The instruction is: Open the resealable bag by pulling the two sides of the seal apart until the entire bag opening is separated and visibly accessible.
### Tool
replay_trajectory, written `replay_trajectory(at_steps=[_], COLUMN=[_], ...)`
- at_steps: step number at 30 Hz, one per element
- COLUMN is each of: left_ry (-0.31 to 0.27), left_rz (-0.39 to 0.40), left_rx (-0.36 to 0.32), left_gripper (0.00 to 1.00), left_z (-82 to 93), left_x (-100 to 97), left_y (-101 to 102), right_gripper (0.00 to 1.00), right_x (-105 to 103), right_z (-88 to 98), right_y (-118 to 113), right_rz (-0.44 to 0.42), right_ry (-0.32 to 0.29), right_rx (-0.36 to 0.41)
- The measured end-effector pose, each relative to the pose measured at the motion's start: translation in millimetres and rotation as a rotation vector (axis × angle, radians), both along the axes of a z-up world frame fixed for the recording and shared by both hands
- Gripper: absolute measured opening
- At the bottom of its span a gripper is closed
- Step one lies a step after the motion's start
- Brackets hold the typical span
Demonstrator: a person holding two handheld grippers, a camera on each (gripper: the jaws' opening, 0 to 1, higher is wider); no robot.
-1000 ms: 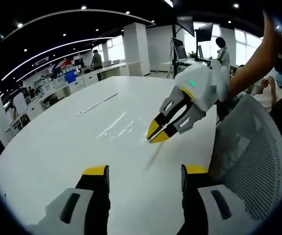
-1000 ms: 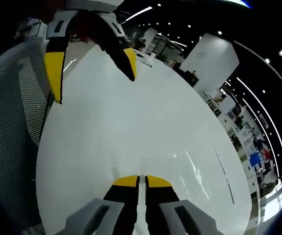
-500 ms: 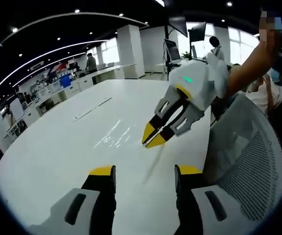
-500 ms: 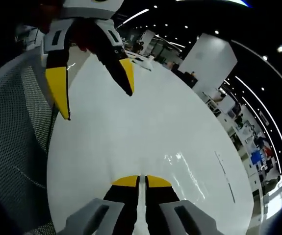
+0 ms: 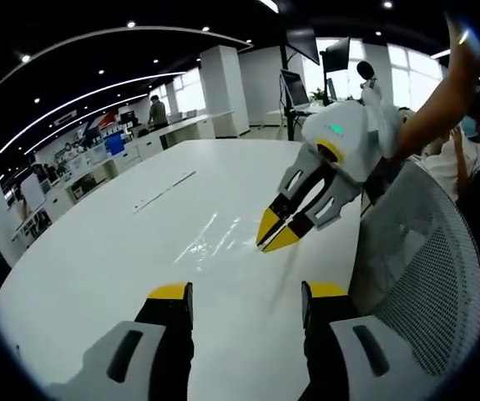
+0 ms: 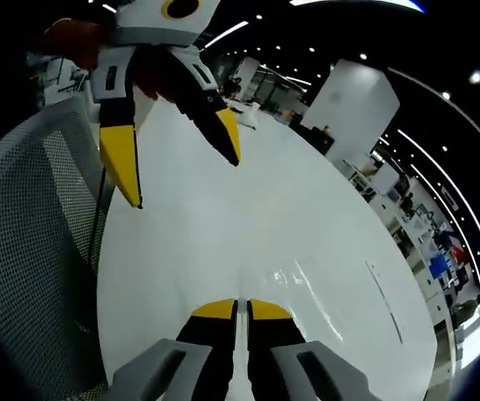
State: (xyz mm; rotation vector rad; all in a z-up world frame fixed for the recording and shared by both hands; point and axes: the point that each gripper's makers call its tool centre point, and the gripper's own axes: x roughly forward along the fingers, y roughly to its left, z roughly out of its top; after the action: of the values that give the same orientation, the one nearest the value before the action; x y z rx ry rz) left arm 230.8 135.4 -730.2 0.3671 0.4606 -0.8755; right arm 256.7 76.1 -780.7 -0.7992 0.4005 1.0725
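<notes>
Down at the bottom of the left gripper view, the left gripper [image 5: 248, 292] has its jaws wide apart with nothing between them, poised over the white desk [image 5: 98, 259]. Just ahead, coming in from the right, the right gripper [image 5: 283, 236] has its yellow tips pressed together, and a thin pale line trails down from them, which I read as the edge of the bag [image 5: 214, 234]. That bag is clear plastic and hard to make out: it shows as a streak of glossy, crinkled glints just beside those closed tips, and whether it lies flat on the desk or hangs from the pinch, I cannot tell. Expect it to be very light, floppy and slick, so a grab on the film alone would likely slide. The stiffer seal strip is the place to take hold, the free side opposite the one already pinched. Over in the right gripper view, the right gripper [image 6: 241, 311] shows what the other view cannot, a narrow pale sliver clamped between its shut jaws, with the bag [image 6: 306, 284] glinting beyond. That view also gives the left gripper [image 6: 181, 171] from the front, spread open above the desk [image 6: 223, 242], and a grey mesh chair [image 6: 31, 251] at the side.
</notes>
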Motion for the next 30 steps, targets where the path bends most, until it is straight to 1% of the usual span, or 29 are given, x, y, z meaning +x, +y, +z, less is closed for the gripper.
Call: replay_trajectory(at_steps=[2,4,6,9,12,16,17,20,23,25,27,30], left_ry=[0.000,0.001,0.006,0.006,0.007,-0.018,-0.024,-0.043,-0.047,-0.049,-0.067,-0.057], left_rz=[0.007,0.007,0.000,-0.021,-0.061,-0.147,-0.160,-0.218,-0.265,-0.298,-0.317,-0.307], left_rx=[0.008,0.013,0.019,0.030,0.044,0.095,0.105,0.172,0.194,0.215,0.246,0.290], left_gripper=[0.51,0.52,0.51,0.50,0.45,0.35,0.34,0.33,0.31,0.28,0.25,0.15], left_z=[-1.1,-2.3,-5.0,-7.7,-9.4,-11.3,-11.9,-17.5,-20.6,-24.2,-27.0,-32.2], left_x=[0.5,1.0,1.8,3.4,2.8,0.1,-0.2,-2.8,-8.7,-13.4,-15.2,-15.5], left_y=[1,1,1,-3,-8,-17,-19,-23,-30,-34,-35,-31], right_gripper=[0.00,0.00,0.00,0.00,0.00,0.00,0.00,0.00,0.00,0.00,0.00,0.00], right_x=[-2,-7,-9,-14,-19,-25,-26,-32,-40,-45,-49,-53], right_z=[3.5,7.9,10.0,14.3,16.8,15.0,14.5,14.0,12.2,9.9,9.0,8.9], right_y=[1,3,4,7,10,16,16,20,24,26,28,30], right_rz=[-0.005,-0.011,-0.011,-0.006,0.000,0.017,0.020,0.033,0.048,0.064,0.075,0.086], right_ry=[0.013,0.041,0.046,0.051,0.054,0.065,0.067,0.072,0.076,0.068,0.063,0.062], right_rx=[0.019,0.055,0.064,0.075,0.083,0.082,0.081,0.079,0.078,0.060,0.050,0.044])
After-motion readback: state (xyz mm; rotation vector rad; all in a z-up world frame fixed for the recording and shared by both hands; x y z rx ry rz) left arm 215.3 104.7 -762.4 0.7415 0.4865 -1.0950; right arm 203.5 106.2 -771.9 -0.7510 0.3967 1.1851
